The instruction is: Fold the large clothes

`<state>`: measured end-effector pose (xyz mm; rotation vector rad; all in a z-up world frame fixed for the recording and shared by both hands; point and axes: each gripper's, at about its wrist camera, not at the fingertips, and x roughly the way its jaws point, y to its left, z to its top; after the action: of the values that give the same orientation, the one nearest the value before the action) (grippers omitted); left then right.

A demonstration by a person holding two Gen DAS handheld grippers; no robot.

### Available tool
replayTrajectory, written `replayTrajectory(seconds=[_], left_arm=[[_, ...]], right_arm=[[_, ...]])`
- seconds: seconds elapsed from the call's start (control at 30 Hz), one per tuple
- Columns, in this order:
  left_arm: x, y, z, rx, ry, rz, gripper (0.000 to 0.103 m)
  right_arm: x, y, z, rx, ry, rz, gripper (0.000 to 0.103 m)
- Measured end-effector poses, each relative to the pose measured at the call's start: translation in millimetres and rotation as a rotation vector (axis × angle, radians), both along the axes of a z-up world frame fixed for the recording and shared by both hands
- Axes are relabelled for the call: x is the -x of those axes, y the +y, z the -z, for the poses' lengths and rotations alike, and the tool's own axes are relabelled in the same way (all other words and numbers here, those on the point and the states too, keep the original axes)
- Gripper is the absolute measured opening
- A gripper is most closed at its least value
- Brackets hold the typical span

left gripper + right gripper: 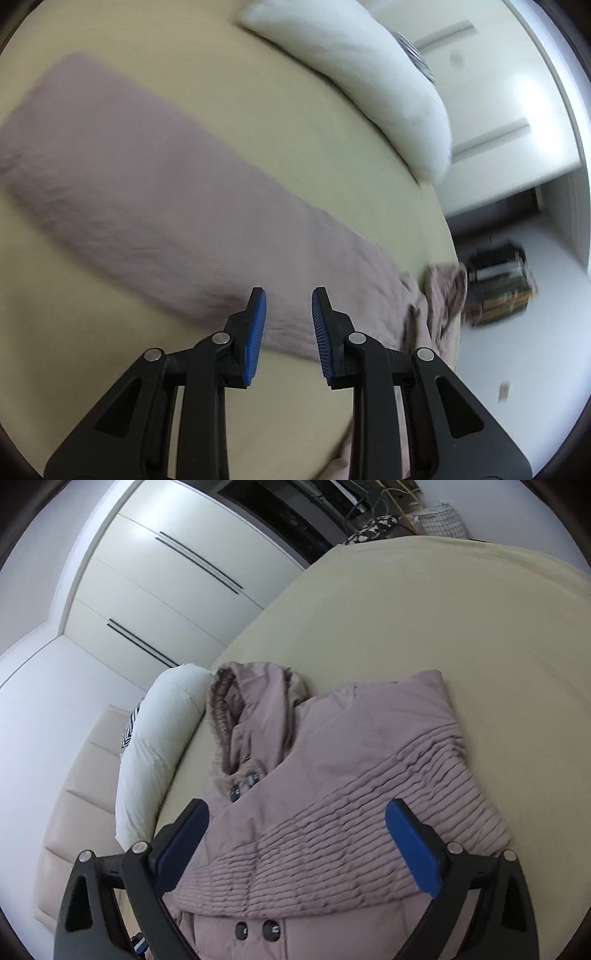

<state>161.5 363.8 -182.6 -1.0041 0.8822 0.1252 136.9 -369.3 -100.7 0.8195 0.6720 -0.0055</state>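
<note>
A dusty-pink padded coat [351, 794] lies on the cream bed [443, 609], its fur-trimmed hood [229, 709] toward the pillow and a sleeve folded across its chest. In the left wrist view its long lower part [155, 206] stretches across the bed [92, 350], with crumpled cloth at the bed's edge. My left gripper [288, 317] hovers open and empty above the coat's near edge. My right gripper [297, 812] is wide open and empty just above the coat's quilted chest.
A white pillow [354, 70] lies at the head of the bed, also in the right wrist view [159, 746]. White wardrobe doors [177, 576] stand beside the bed. A dark bag [498, 284] sits on the floor past the bed's edge.
</note>
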Motion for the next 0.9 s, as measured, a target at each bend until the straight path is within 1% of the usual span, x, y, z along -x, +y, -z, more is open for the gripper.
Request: replayTrajectory(seconds=[0.03, 0.1, 0.13, 0.17, 0.2, 0.27, 0.4, 0.47, 0.5, 0.57, 0.6, 0.63, 0.67, 0.7, 0.73, 0.77, 0.83, 0.9], left_arm=[[17.1, 15.6, 6.1, 0.021, 0.007, -0.059, 0.026], [42.3, 39.3, 18.2, 0.060, 0.012, -0.155, 0.038], [52.5, 49.5, 26.1, 0.087, 0.010, -0.204, 0.058], [60.1, 58.0, 33.8, 0.127, -0.014, -0.249, 0.061], [63.4, 64.0, 40.1, 0.163, -0.036, -0.273, 0.061], [65.9, 73.0, 51.4, 0.240, -0.047, -0.328, 0.061], [74.7, 82.6, 60.0, 0.343, -0.081, -0.477, 0.062], [69.7, 88.4, 66.2, 0.357, -0.097, -0.515, 0.062], [71.2, 101.6, 67.8, 0.354, -0.100, -0.530, 0.062], [62.8, 109.5, 66.1, 0.346, -0.089, -0.547, 0.061], [55.4, 113.5, 59.9, 0.325, -0.082, -0.538, 0.059], [48.9, 113.8, 52.3, 0.289, -0.071, -0.520, 0.049], [41.9, 111.8, 43.0, 0.258, -0.076, -0.495, 0.026], [34.4, 107.4, 34.2, 0.237, -0.084, -0.456, 0.020], [24.3, 99.1, 21.7, 0.196, -0.091, -0.404, 0.016], [13.6, 86.8, 6.0, 0.135, -0.096, -0.350, 0.011], [-8.3, 53.7, -27.4, -0.019, -0.120, -0.221, 0.010], [-31.0, 8.2, -55.2, -0.151, -0.153, -0.070, 0.010]], right_arm=[[2.0, 10.0, -0.2, -0.011, 0.005, -0.018, 0.099], [6.1, 30.2, 4.7, -0.051, 0.016, -0.071, 0.099], [8.4, 39.2, 8.2, -0.072, 0.020, -0.092, 0.099], [9.4, 48.5, 11.9, -0.091, 0.027, -0.104, 0.099], [9.8, 56.9, 14.7, -0.108, 0.037, -0.114, 0.099], [10.8, 70.4, 22.8, -0.145, 0.058, -0.136, 0.099], [19.4, 84.9, 29.9, -0.191, 0.068, -0.154, 0.098], [20.7, 87.3, 30.9, -0.188, 0.074, -0.164, 0.093], [20.9, 87.5, 31.5, -0.192, 0.078, -0.168, 0.091], [22.3, 86.9, 29.8, -0.200, 0.078, -0.172, 0.084], [25.1, 85.3, 28.4, -0.195, 0.075, -0.175, 0.083], [27.1, 82.7, 27.0, -0.190, 0.073, -0.176, 0.081], [28.4, 80.0, 26.3, -0.189, 0.072, -0.175, 0.078], [30.2, 75.9, 26.4, -0.192, 0.074, -0.173, 0.076], [31.6, 73.0, 27.0, -0.197, 0.076, -0.170, 0.074], [33.4, 68.7, 28.1, -0.203, 0.078, -0.167, 0.071], [36.4, 60.5, 30.5, -0.209, 0.081, -0.162, 0.067], [38.8, 52.2, 33.8, -0.228, 0.087, -0.154, 0.067]])
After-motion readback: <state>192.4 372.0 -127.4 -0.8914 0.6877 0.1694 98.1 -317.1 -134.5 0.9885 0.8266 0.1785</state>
